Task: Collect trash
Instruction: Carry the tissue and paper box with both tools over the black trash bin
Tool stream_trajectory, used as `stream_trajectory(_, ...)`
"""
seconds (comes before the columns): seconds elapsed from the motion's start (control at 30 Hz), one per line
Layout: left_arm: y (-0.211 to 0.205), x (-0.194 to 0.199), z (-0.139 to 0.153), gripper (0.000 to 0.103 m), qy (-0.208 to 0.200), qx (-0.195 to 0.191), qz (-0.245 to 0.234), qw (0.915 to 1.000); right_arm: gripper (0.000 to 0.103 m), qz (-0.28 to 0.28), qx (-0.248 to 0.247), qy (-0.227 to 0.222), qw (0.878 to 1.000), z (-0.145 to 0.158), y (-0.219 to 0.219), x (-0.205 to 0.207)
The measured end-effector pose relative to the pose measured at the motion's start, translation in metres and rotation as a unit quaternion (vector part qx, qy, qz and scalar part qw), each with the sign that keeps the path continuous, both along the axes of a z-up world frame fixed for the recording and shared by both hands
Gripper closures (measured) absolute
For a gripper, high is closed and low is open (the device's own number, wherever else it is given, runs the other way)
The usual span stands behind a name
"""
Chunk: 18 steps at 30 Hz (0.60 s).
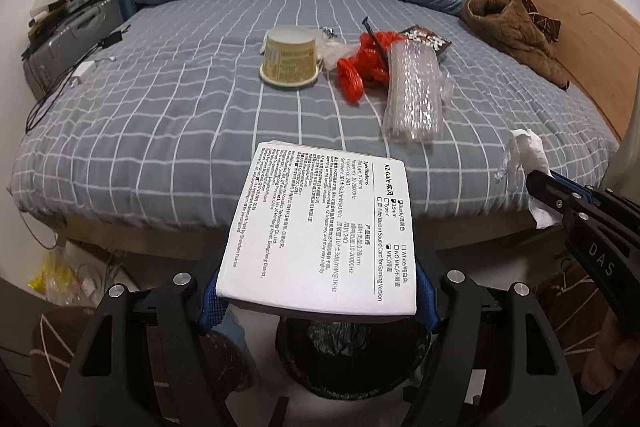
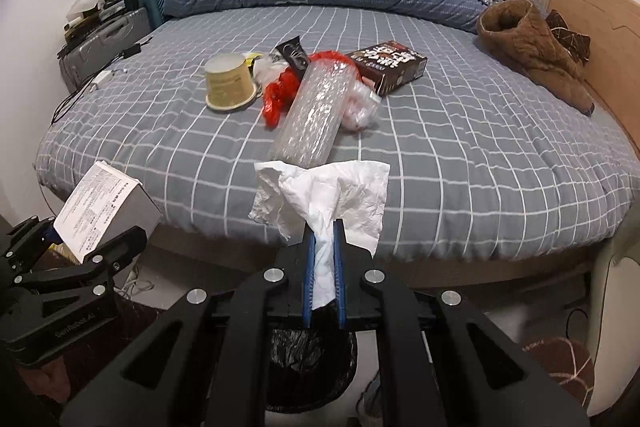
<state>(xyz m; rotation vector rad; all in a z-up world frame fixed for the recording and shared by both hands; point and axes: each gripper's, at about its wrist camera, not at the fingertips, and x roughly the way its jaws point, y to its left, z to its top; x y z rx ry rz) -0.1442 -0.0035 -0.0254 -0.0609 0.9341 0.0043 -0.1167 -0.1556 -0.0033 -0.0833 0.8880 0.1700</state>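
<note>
A: State the largest item and what it carries.
B: The bed (image 2: 460, 163), grey grid sheet. Mid-bed lie an upturned paper cup (image 2: 230, 83), red plastic netting (image 2: 280, 95), a bubble-wrap roll (image 2: 312, 111) and a dark carton (image 2: 390, 67). The clear bag beside the roll is hard to make out.
A: The bin?
B: The black-lined bin (image 2: 308, 363) stands on the floor below both grippers, largely hidden by them.
A: Left gripper (image 1: 318, 301)?
B: Jaws clamped on the white box (image 1: 324, 223), which is over the bed edge, above the bin; its underside is hidden.
A: Right gripper (image 2: 323, 259)?
B: Jaws clenched on the crumpled tissue (image 2: 324, 195), also above the bin; its lower end is hidden between the pads.
</note>
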Motion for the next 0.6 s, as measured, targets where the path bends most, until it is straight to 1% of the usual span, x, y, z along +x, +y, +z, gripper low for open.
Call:
stream_trajectory(0.27, 0.000, -0.020, -0.005, 0.033, 0.019, 0.005, 0.004, 0.9998, 0.095, 0.000, 0.005, 0.015, 1.000, 0.000, 0.002, -0.024)
stream_trajectory(0.37, -0.003, -0.027, -0.008, 0.033, 0.025, 0.013, 0.000, 0.9996, 0.095, 0.013, 0.007, 0.031, 0.999, -0.005, 0.006, -0.031)
stream_trajectory(0.6, 0.003, -0.037, -0.021, 0.033, 0.051, 0.007, 0.011, 0.9986, 0.095, 0.020, 0.008, 0.051, 0.998, -0.015, 0.009, -0.044)
